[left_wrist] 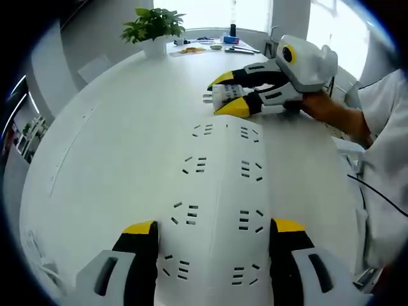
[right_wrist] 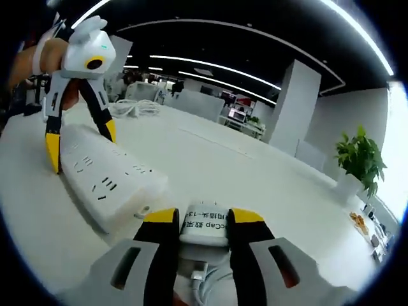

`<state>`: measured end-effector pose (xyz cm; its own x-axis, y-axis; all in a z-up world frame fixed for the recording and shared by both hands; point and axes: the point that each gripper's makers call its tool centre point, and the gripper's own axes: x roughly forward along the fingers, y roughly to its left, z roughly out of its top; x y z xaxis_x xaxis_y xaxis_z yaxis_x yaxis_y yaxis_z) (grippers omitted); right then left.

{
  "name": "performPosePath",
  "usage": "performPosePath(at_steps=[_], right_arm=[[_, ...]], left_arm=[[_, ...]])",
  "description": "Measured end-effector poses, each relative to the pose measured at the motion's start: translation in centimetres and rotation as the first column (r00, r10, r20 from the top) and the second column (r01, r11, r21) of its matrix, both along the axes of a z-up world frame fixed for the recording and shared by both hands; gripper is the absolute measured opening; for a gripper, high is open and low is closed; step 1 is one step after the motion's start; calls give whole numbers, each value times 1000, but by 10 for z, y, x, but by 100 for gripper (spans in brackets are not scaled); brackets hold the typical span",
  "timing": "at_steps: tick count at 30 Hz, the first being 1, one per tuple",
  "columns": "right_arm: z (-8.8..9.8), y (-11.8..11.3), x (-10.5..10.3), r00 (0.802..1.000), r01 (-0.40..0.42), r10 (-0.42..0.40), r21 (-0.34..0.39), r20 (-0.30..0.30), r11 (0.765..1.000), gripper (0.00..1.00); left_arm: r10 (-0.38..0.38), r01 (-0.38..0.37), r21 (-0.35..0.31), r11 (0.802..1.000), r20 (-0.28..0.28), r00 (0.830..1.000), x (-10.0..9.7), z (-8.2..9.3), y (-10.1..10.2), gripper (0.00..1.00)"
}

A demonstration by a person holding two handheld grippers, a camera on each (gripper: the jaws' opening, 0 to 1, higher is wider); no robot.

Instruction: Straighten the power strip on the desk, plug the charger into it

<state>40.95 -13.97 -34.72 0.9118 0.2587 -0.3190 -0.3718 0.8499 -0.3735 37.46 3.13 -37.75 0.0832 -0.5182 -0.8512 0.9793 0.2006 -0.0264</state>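
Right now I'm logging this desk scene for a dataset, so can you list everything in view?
power strip: one, white, flat on the desk between the left gripper's jaws
charger: one, white with printed text, held just off the strip's end
desk: one, white
potted plant: one, green in a white pot, at the desk's far edge
small items: several, mixed colours, far edge beside the plant, too small to name
coiled cable: one, white, far along the desk
left gripper: black and yellow jaws astride the strip
right gripper: shut on the charger
person's hand: one, holding the right gripper
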Motion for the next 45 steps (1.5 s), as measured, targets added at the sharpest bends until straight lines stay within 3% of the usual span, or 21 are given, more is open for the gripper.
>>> performPosePath(at_steps=[1,3,5,9,13,19,30,45], right_arm=[[0,3,-1,999,-39,39,14,-9,999,29],[-2,7,-2,993,-106,111,107,-47,989,29],[-1,7,-2,980,-168,184,185,-74,968,29],[-3,7,-3,958,-237,267,231,-106,944,29],[-4,13,-7,936,-314,337,195,-103,929,29],[-3,13,-9,934,-319,344,215,-92,923,29],[-3,14,-12,935,-328,350,238,-54,914,29],[-3,17,-17,929,-350,367,232,-33,907,29]], left_arm=[[0,0,-1,1000,0,1000,0,0,0,71],[-1,1,-4,1000,0,1000,0,0,0,71],[-2,2,-6,1000,0,1000,0,0,0,71],[-3,3,-5,1000,0,1000,0,0,0,71],[-3,3,-3,1000,0,1000,0,0,-1,71],[-4,4,18,1000,-4,1000,1,1,-2,71],[-26,28,129,991,-18,999,-1,2,-5,69],[-135,138,237,962,-31,990,-3,0,-6,68]])
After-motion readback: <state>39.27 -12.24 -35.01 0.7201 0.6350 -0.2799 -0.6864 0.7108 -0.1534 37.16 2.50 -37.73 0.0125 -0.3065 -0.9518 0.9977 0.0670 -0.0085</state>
